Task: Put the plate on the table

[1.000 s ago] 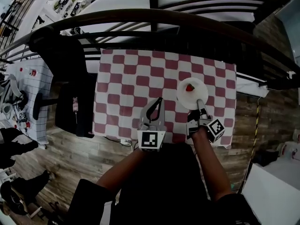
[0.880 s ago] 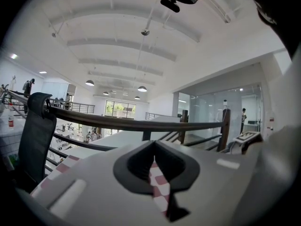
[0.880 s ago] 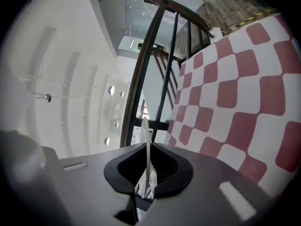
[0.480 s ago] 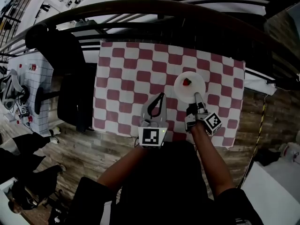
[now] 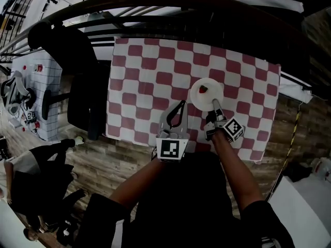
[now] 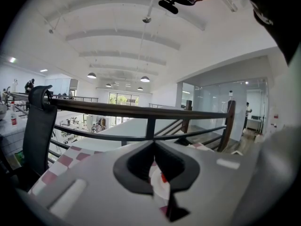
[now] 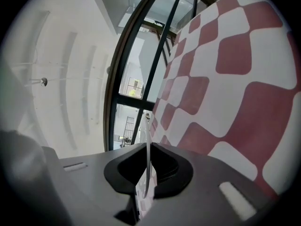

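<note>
Head view: the right claw (image 5: pixel 215 106) pinches the white plate (image 5: pixel 206 93) at its 5 o'clock rim, a red morsel (image 5: pixel 203 89) riding on it over the checked counter (image 5: pixel 150 71). The left claw (image 5: pixel 181 105) sits at the plate's 8 o'clock.

Left gripper view: that claw is closed, empty.

Right gripper view: the plate shows edge-on between the pads.

The plate is lower than a second ago.

A dark railing (image 5: pixel 155 9) and wood floor (image 5: pixel 119 159) border the counter.

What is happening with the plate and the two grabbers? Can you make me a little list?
table: red and white checked top
plate: white, over the table's right part; touching it or not, cannot tell
on plate: one small red thing
right gripper: jaws shut on the plate's near rim
left gripper: jaws together, holding nothing, left of the plate
</note>
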The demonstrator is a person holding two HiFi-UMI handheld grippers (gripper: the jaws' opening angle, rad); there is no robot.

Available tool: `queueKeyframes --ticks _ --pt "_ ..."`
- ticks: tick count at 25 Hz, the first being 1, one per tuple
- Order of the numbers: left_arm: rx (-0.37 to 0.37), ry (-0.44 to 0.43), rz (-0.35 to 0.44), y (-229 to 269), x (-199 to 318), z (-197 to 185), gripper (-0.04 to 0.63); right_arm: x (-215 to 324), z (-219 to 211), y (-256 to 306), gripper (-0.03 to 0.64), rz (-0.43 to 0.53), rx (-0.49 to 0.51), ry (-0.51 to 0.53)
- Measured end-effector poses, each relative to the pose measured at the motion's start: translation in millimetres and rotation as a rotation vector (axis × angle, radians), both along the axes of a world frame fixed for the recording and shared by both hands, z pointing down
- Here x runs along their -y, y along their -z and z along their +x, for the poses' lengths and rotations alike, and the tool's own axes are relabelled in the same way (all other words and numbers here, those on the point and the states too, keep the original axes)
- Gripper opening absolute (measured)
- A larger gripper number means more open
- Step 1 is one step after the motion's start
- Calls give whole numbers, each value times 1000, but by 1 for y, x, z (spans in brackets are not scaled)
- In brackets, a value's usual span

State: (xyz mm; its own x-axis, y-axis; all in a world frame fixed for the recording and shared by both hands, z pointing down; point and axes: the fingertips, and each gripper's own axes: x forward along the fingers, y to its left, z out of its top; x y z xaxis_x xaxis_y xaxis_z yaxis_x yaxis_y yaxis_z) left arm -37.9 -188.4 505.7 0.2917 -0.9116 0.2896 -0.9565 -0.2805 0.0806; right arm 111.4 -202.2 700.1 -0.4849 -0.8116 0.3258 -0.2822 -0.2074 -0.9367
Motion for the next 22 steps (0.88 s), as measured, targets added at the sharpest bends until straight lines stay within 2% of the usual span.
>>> queueKeyframes --ticks 11,22 --pt "9 27 -23 -11 -2 -16 11 1 -24 -36 18 -42 -15 68" --pt "22 59 -25 -10 -7 -37 11 -4 -38 -51 20 -91 -56 79"
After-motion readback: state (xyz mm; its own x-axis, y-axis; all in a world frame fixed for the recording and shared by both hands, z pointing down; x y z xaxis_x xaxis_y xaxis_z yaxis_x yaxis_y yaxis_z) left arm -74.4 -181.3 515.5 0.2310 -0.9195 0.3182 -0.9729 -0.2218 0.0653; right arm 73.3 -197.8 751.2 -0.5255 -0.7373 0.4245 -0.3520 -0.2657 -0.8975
